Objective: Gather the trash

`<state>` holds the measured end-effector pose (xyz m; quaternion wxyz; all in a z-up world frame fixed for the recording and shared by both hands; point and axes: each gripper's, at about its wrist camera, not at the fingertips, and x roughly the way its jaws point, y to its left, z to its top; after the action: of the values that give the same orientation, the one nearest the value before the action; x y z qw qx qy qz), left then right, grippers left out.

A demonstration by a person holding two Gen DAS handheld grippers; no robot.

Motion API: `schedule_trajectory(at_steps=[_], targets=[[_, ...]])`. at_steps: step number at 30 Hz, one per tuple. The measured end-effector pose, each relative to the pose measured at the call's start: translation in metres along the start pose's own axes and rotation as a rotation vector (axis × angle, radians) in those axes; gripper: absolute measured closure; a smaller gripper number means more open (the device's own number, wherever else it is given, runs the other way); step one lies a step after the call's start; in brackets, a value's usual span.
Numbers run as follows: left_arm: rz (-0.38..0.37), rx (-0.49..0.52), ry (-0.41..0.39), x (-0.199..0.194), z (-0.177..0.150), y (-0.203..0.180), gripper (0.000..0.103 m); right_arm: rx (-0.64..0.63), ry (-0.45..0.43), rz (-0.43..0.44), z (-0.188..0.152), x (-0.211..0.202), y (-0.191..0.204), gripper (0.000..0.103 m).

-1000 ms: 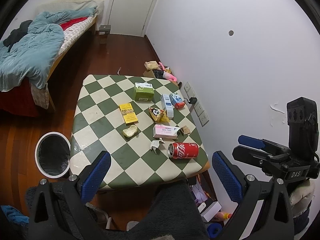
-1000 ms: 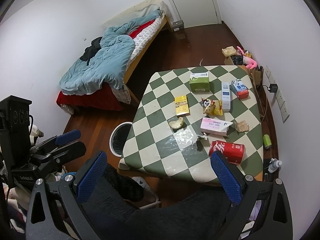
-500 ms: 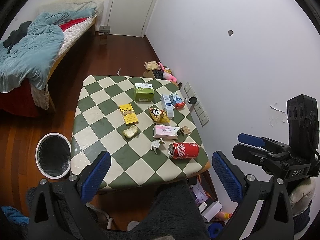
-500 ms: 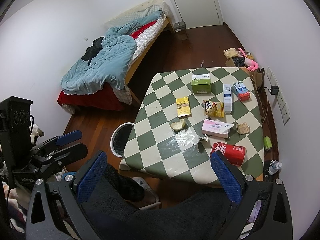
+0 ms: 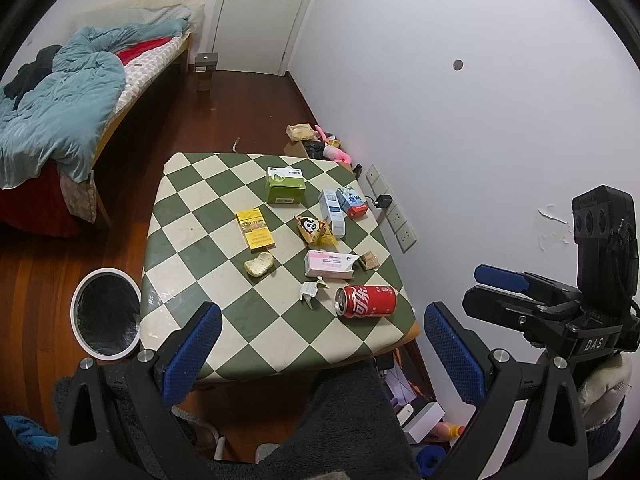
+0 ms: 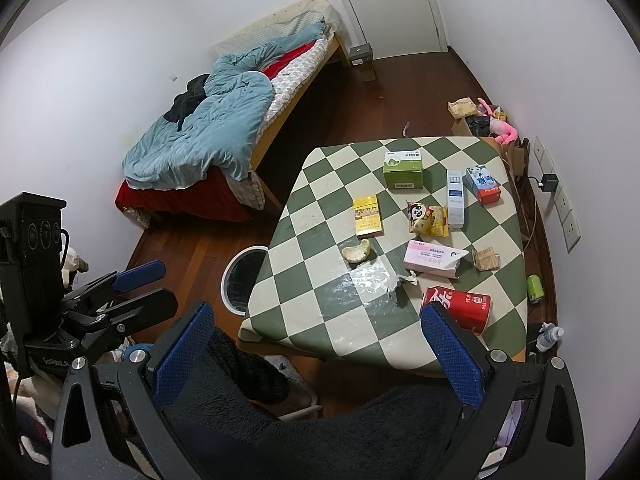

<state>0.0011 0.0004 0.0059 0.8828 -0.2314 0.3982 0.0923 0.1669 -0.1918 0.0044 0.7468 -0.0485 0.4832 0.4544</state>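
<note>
Left wrist view: the left gripper (image 5: 322, 354) hangs above the near edge of the checkered table (image 5: 192, 204), its blue-padded fingers (image 5: 188, 354) spread wide with nothing between them. On the table, a red can (image 5: 366, 301) lies on its side toward 5 o'clock, with a crumpled white wrapper (image 5: 311, 291) just beside it at its 9 o'clock. A pink tissue pack (image 5: 330, 265) sits near the can at its 12 o'clock, and a piece of peel (image 5: 259, 265) lies near the middle. A yellow box (image 5: 255, 229), a snack bag (image 5: 315, 230) and a green box (image 5: 285, 185) lie farther back. The white-rimmed trash bin (image 5: 106, 317) stands on the floor just beside the table at 8 o'clock. The right gripper (image 5: 502, 290) shows at 3 o'clock, its fingers close together; whether they touch cannot be told.

Right wrist view: the right gripper (image 6: 320, 354) hangs above the near table edge (image 6: 280, 320), fingers (image 6: 452, 354) wide apart and holding nothing. The can (image 6: 460, 306) lies at 5 o'clock, partly behind the right finger. The bin (image 6: 240, 280) sits half hidden under the table edge at 8 o'clock. The left gripper (image 6: 140, 286) appears at 9 o'clock, seen from the side.
</note>
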Motion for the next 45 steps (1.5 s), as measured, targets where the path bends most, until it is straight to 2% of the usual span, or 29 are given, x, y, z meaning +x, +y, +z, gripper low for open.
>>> schedule_trajectory(at_steps=[29,32,36,38,42,45], targets=[[0.010,0.012,-0.006,-0.003,0.004,-0.004,0.000,0.001,-0.007,0.003,0.001,0.000,0.002,0.000],[0.064,0.010,-0.011,0.002,0.006,-0.003,0.000,0.021,-0.016,0.004,0.006,0.002,0.001,0.000],[0.300,0.025,-0.030,0.031,0.012,0.007,0.000,0.041,-0.012,-0.047,0.012,0.013,-0.010,0.000],[0.380,0.034,-0.010,0.056,0.009,0.017,0.000,0.032,0.014,-0.099,0.013,0.026,-0.019,0.000],[0.474,0.034,0.057,0.115,-0.009,0.037,0.000,-0.049,0.123,-0.250,0.006,0.078,-0.049,0.000],[0.517,0.031,0.135,0.173,-0.027,0.052,0.000,-0.167,0.261,-0.360,0.002,0.140,-0.076,0.000]])
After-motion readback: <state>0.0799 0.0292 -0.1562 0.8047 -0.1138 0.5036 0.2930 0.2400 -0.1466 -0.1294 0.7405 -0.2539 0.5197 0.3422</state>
